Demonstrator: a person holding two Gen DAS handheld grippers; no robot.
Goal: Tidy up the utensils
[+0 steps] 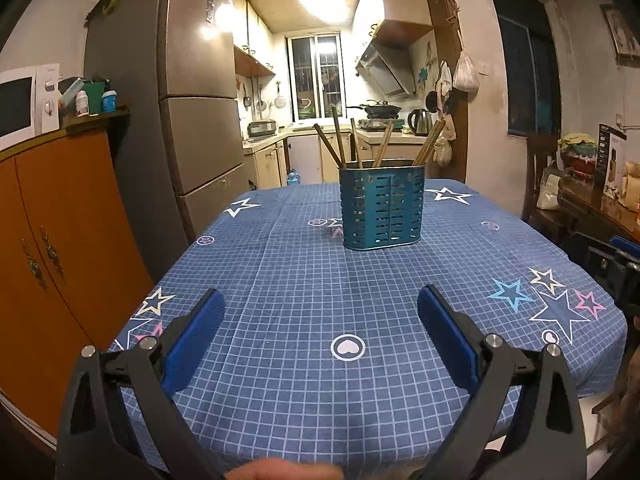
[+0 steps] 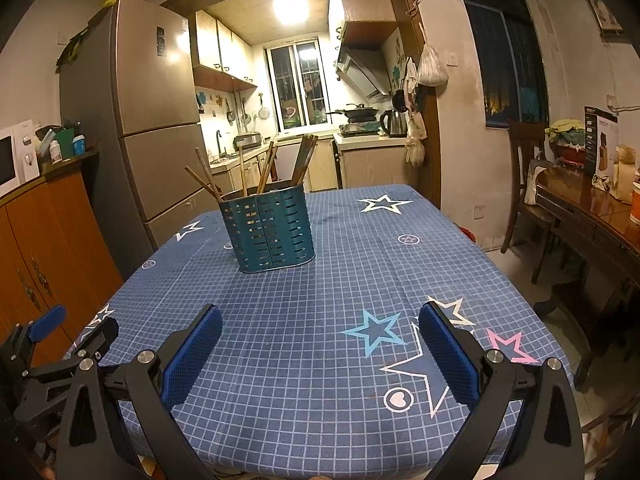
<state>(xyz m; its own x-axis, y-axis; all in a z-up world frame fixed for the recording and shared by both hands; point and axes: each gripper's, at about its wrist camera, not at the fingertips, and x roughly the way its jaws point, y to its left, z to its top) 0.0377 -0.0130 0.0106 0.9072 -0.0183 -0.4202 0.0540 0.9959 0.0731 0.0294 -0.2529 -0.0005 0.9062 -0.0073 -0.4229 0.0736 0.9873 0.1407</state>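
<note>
- Left wrist view: the left gripper [image 1: 320, 320] hangs wide open and empty over the blue star-print tablecloth [image 1: 280, 280]. A teal slotted utensil holder [image 1: 382, 206], filled with wooden chopsticks [image 1: 384, 144], stands upright further down the table.
- Right wrist view: the right gripper [image 2: 320, 332] is likewise spread wide, gripping nothing. The holder [image 2: 269, 232] sits ahead to its left; the dark box [image 2: 600, 140] bears print too small to read.

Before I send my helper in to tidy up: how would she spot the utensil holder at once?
Look at the table with the blue checked, star-printed cloth. Near its far end, toward the kitchen, stands the holder: a teal metal tub with slotted walls. Wooden chopsticks stick out of its top, and nothing else stands on the cloth.
</note>
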